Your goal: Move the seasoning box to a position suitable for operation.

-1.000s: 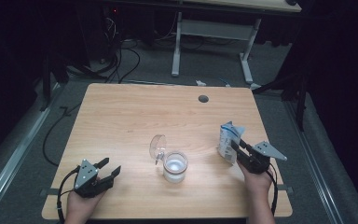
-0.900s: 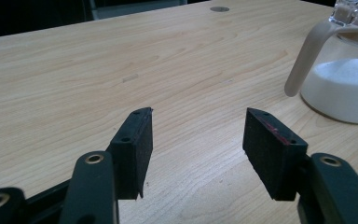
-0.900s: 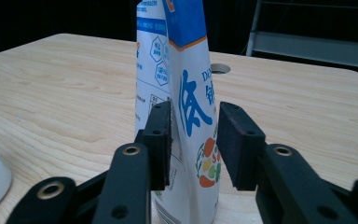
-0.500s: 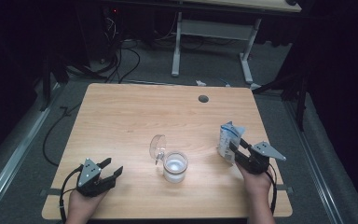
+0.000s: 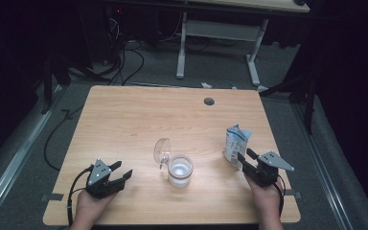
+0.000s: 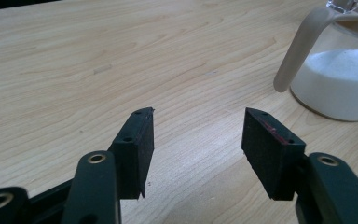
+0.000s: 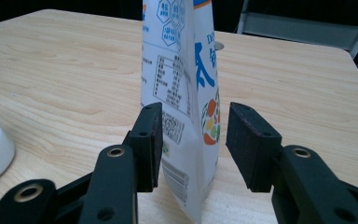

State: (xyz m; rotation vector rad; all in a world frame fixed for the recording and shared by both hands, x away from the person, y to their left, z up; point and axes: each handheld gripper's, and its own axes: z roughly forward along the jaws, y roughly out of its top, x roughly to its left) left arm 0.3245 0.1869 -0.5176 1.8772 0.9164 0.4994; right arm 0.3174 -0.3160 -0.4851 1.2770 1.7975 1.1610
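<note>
Now the right tool (image 5: 243,161) has just been opening — pouch (image 5: 236,144) stands freed between its jaws; left tool (image 5: 120,172) gapes empty.

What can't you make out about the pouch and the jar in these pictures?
- Pouch: top cut off by the right gripper view's upper edge; small print too fine to read.
- Jar: cut off by the left gripper view's right edge.
- Jar lid: too small in the high view to tell whether it is hinged.

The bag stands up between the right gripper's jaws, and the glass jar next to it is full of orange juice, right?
Not quite. The jar holds something white, not orange juice, as the left gripper view shows. The bag does stand upright between the right gripper's jaws.
</note>
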